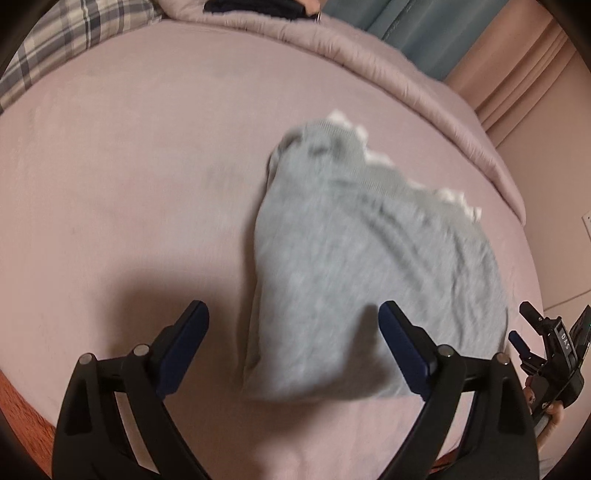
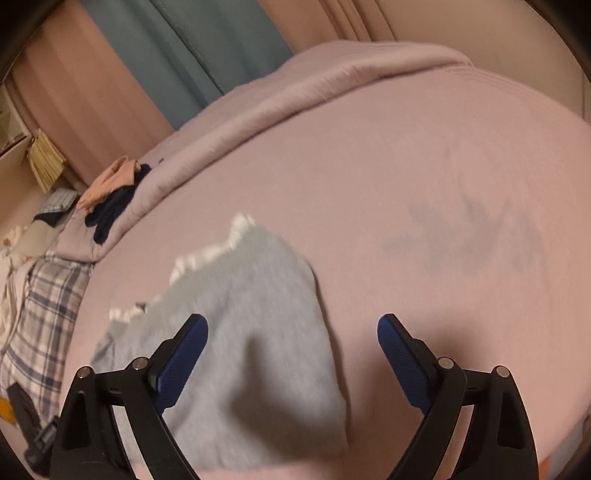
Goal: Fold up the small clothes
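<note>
A small grey garment (image 1: 354, 251) with a white frilled edge lies folded on the pink bed sheet (image 1: 129, 166). My left gripper (image 1: 293, 314) hovers open above its near left corner, nothing between the blue pads. In the right wrist view the same grey garment (image 2: 255, 295) lies under and left of my right gripper (image 2: 291, 326), which also stands open and holds nothing. The right gripper (image 1: 524, 325) shows at the right edge of the left wrist view, held by a hand (image 1: 546, 410).
A pink quilt (image 2: 295, 92) is rolled along the far side of the bed. Peach and dark clothes (image 2: 110, 195) lie on it. A plaid pillow (image 1: 74, 33) sits at the bed's end. Curtains (image 2: 184, 48) hang behind.
</note>
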Available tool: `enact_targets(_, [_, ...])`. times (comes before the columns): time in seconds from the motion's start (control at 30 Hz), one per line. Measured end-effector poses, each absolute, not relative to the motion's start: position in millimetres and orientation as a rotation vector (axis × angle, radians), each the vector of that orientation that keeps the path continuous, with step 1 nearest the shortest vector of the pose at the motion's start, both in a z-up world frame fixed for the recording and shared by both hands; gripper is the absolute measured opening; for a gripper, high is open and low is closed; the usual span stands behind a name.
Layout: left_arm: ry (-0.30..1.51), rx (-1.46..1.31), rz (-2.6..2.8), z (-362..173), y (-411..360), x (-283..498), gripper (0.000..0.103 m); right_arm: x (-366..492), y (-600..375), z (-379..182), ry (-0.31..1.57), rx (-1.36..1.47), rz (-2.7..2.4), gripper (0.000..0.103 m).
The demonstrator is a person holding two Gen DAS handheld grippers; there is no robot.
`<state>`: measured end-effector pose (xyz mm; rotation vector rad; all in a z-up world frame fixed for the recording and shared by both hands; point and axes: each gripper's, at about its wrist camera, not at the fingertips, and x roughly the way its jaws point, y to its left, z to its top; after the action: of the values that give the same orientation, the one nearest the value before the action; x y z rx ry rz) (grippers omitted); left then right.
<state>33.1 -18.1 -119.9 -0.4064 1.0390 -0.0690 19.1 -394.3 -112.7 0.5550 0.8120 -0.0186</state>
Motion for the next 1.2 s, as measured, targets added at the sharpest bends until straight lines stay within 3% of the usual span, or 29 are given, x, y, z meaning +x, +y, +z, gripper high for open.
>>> enact_targets(0.37, [1.016,-0.458,-0.052,-129,-8,14,0.092,-2,-375,-136,0.852,0.567,0.080,0.093])
enact_targets(0.53, [1.020,-0.426,-0.060,-130,-14,11,0.084,9,-367,-142,0.835,0.601,0.123,0.093])
enact_targets(0.6, [1.021,-0.420,-0.070,-130,-18,11,0.075,12,-366,-143,0.820,0.621,0.133,0.091])
enact_targets(0.73, [1.036,-0.432,-0.097,-130,-21,12,0.062,29,-364,-151,0.803,0.707,0.189,0.075])
enact_targets(0.77, [1.040,-0.440,-0.106,-130,-21,12,0.059,33,-362,-152,0.808,0.709,0.186,0.067])
enact_targets(0.8, [1.041,-0.443,-0.110,-129,-22,12,0.058,39,-359,-152,0.809,0.705,0.184,0.059])
enact_targets(0.9, [1.038,-0.429,-0.105,-127,-24,10,0.058,36,-357,-152,0.801,0.722,0.174,0.047])
enact_targets(1.2, [1.044,-0.428,-0.146,-118,-26,7,0.058,5,-366,-121,0.692,0.726,0.119,0.038])
